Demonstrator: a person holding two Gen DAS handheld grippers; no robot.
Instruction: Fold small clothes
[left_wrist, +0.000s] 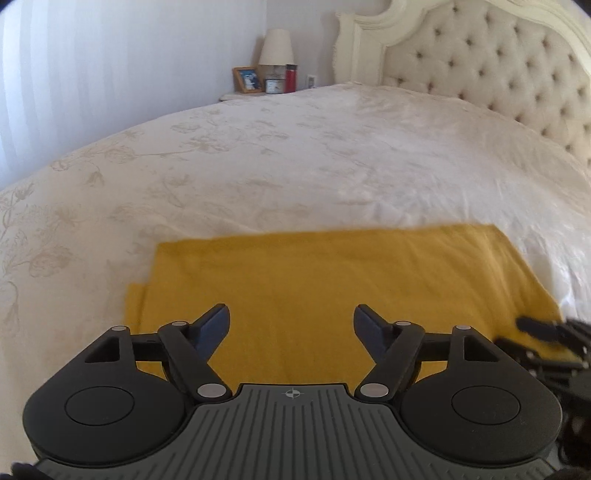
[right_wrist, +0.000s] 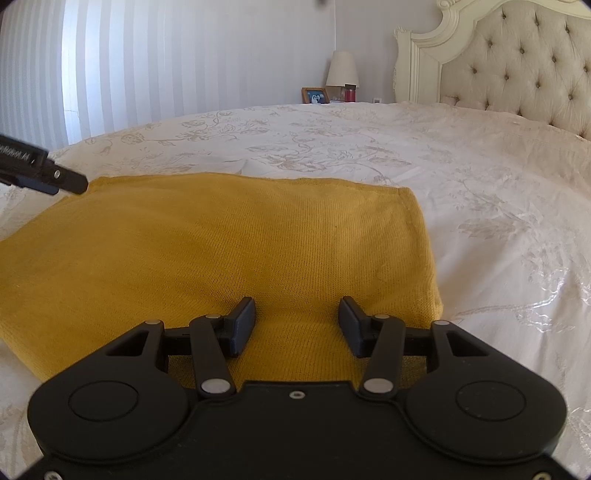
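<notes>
Left wrist view: the left gripper (left_wrist: 291, 321) hovers over a folded mustard-yellow knit garment (left_wrist: 332, 280) lying flat on the cream floral bedspread (left_wrist: 258, 155), its fingers spread wide and empty. The right gripper (left_wrist: 546, 332) shows blurred at the garment's right edge.

Right wrist view: the right gripper (right_wrist: 297, 325) sits low over the garment's (right_wrist: 221, 251) near right part, fingers moderately apart, gripping nothing. The left gripper's tip (right_wrist: 55, 177) appears near the far left corner.
</notes>
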